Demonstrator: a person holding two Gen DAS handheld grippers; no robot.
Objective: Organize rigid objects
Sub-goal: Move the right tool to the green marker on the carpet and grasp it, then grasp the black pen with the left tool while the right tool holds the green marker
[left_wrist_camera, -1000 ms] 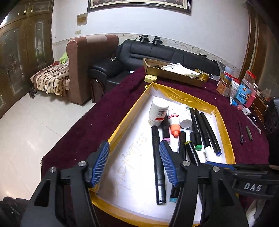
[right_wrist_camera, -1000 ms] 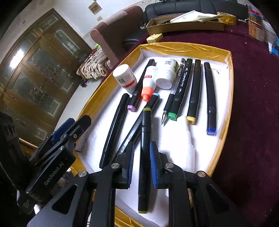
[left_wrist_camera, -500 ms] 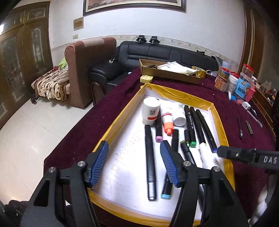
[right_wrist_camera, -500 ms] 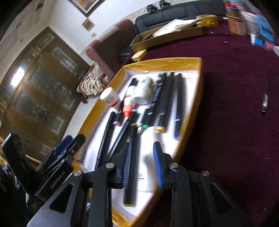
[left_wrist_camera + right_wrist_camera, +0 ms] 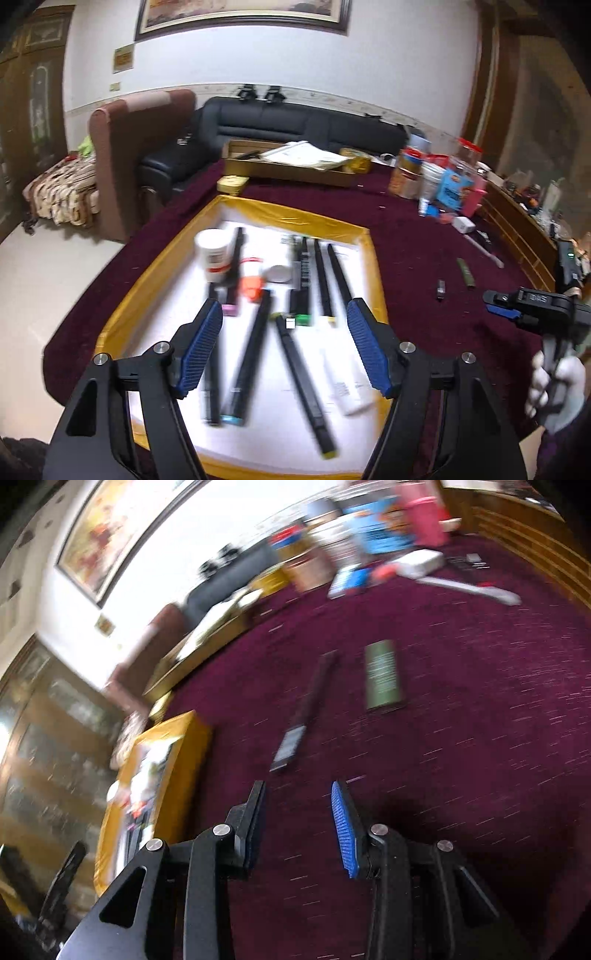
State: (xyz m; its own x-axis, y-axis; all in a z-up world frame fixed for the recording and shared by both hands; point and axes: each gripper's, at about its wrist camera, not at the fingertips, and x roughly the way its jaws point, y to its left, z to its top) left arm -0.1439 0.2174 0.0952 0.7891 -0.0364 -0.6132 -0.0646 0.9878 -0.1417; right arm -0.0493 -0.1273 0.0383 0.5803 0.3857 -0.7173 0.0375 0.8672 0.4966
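A gold-rimmed white tray (image 5: 373,258) holds several black markers, a white bottle (image 5: 213,254) and an orange-capped tube (image 5: 252,287). My left gripper (image 5: 284,350) is open and empty above the tray's near part. My right gripper (image 5: 298,827) is open and empty over the maroon cloth, right of the tray (image 5: 192,746). Ahead of it lie a black pen (image 5: 306,709) and a green stick (image 5: 382,674). The same pen (image 5: 440,288) and green stick (image 5: 466,272) show in the left wrist view, with the right gripper (image 5: 504,310) beyond them.
A cardboard box (image 5: 288,166) with papers stands at the table's far side. Jars and packets (image 5: 443,181) crowd the far right. A white pen (image 5: 476,589) lies near them. A wooden shelf (image 5: 517,229) runs along the right. Sofas stand behind.
My right gripper has left the tray, swung right over the cloth and opened wider. My left gripper has drawn back a little and stays open. The views are motion-blurred.
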